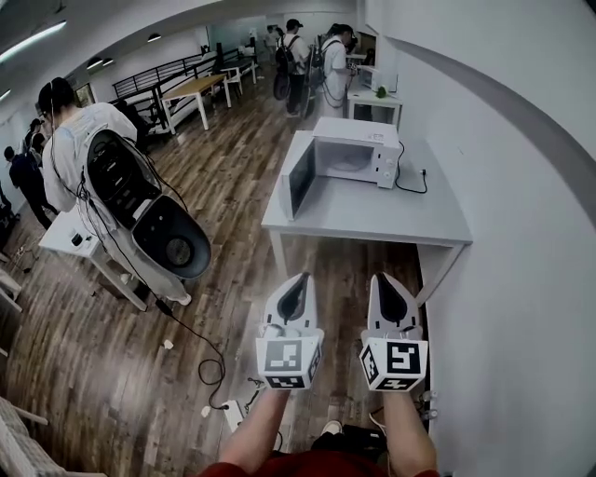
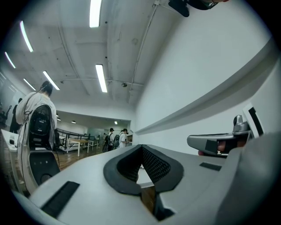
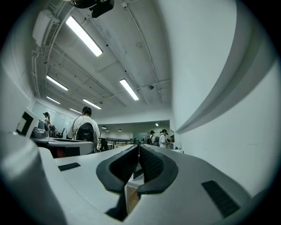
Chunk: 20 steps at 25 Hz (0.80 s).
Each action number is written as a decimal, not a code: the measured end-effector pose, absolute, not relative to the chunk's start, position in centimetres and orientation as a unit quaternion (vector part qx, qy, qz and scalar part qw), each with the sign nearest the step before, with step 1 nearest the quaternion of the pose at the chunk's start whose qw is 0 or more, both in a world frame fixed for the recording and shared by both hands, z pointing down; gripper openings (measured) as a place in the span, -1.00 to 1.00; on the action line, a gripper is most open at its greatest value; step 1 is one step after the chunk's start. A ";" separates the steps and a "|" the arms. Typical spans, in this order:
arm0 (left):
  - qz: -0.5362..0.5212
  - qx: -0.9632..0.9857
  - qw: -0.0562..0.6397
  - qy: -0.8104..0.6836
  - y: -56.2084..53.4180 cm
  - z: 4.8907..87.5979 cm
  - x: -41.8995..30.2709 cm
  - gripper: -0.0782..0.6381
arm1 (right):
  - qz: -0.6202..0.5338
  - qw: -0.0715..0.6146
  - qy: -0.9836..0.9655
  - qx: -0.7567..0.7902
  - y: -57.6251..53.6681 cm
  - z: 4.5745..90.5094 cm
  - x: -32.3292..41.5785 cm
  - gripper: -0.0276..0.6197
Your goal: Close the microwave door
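Though both jaws closed, empty, microwave door (image 1: 300, 179) plainly open in head view.

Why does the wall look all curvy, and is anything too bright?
Head view: the wide lens bends the wall into curves; the microwave looks sharp. Left gripper view: ceiling lights glare white, corners go black. Right gripper view: same black corners, wall stripe curved.

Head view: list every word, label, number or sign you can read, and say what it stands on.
No text can be read.
Microwave: anything on its panel is too small to read.
Left gripper and right gripper: only black-and-white square patterns, no letters.
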<state>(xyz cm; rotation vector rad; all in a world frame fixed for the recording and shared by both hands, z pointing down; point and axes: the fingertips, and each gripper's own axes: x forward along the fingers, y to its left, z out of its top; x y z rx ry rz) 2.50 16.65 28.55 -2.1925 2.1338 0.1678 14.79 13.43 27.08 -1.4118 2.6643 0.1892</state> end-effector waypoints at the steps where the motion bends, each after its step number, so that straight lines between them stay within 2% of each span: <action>1: 0.055 -0.713 0.039 0.698 15.7 28.6 2.7 -0.71 | 0.061 0.060 0.881 -0.465 12.4 27.2 15.1 -0.82; 12: 0.038 -0.702 0.044 0.710 6.5 28.7 2.9 -0.71 | 0.047 0.060 0.890 -0.449 2.6 28.0 15.1 -0.82; 20: 0.054 -0.715 0.046 0.696 -1.8 30.3 -0.8 -0.71 | 0.067 0.046 0.882 -0.463 -4.8 29.6 11.4 -0.82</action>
